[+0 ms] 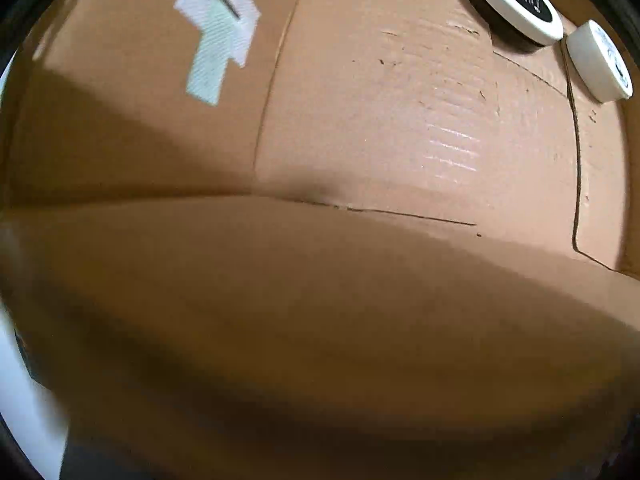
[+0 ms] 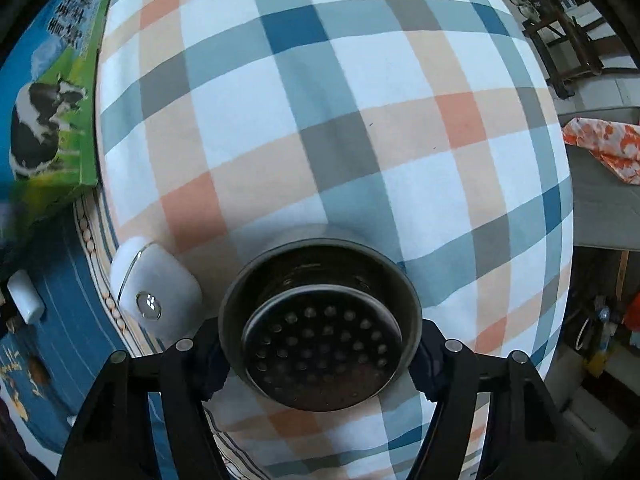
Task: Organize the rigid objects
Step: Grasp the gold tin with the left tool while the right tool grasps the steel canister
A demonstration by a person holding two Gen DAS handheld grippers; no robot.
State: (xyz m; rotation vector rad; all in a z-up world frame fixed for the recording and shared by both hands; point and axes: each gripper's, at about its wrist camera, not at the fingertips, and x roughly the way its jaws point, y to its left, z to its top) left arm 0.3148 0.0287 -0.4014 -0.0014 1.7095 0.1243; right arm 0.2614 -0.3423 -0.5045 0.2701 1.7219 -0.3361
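Observation:
In the right wrist view my right gripper (image 2: pixel 320 354) is shut on a round metal strainer (image 2: pixel 320 332) with a perforated bottom, held just above the checked cloth (image 2: pixel 304 128). A white rounded device (image 2: pixel 158 292) lies on the cloth just left of the strainer. The left wrist view looks into a cardboard box (image 1: pixel 360 120); a white round tin with a black label (image 1: pixel 516 0) and a small white lid-like object (image 1: pixel 598 62) lie at its far right corner. The left gripper's fingers do not show.
A white label (image 1: pixel 218 28) is stuck on the box's inner wall. A green and blue milk carton box with a cow picture (image 2: pixel 48 104) stands left of the cloth. A grey surface with an orange-patterned cloth (image 2: pixel 604 148) is at the right, with furniture beyond.

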